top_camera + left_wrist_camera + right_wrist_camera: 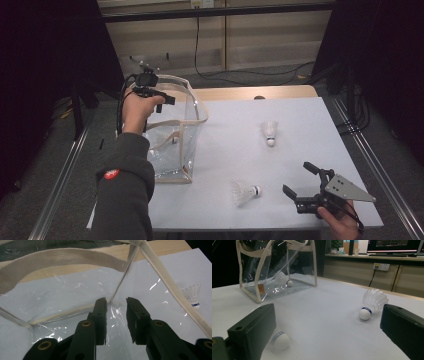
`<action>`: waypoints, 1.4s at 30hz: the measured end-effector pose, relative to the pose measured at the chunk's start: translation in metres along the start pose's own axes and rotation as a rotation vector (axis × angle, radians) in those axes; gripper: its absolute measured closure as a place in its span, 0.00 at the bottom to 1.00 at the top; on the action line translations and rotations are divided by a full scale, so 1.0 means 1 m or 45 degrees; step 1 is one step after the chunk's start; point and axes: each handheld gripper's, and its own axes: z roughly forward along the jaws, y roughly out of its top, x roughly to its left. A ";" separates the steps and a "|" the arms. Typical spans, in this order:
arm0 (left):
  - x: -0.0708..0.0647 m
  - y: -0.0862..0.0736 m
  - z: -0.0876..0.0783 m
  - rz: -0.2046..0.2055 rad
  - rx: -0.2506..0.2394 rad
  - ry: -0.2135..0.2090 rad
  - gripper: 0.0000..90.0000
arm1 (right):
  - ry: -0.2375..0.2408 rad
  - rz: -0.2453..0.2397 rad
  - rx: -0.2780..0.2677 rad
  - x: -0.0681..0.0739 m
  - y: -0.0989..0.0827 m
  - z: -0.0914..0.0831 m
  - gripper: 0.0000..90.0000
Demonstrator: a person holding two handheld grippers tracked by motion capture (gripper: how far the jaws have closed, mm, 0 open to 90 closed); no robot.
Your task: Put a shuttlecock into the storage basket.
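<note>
Left gripper [167, 98] over clear bag [192, 150], jaws a little apart, holding nothing; right gripper [299, 178] wide near shuttlecock [243, 192]

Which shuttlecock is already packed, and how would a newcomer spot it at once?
Start at the white table and find the clear bag with cream straps at its left edge. The shuttlecock lies on the bag's floor, cork toward the table's middle. Unlike the two other shuttlecocks on the open tabletop, it sits behind clear plastic.
</note>
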 end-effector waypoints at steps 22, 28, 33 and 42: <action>-0.016 -0.005 -0.026 0.035 -0.055 -0.074 0.37 | -0.003 0.000 -0.001 0.001 0.000 0.000 0.00; -0.024 -0.006 -0.030 0.064 -0.052 -0.117 0.27 | -0.001 -0.002 0.000 0.001 0.001 0.000 0.00; -0.030 -0.008 -0.032 0.098 -0.041 -0.161 0.22 | 0.000 0.001 0.000 0.001 0.001 0.000 0.00; -0.039 -0.010 -0.035 0.131 -0.031 -0.198 0.17 | 0.002 -0.005 -0.001 0.001 0.001 0.000 0.00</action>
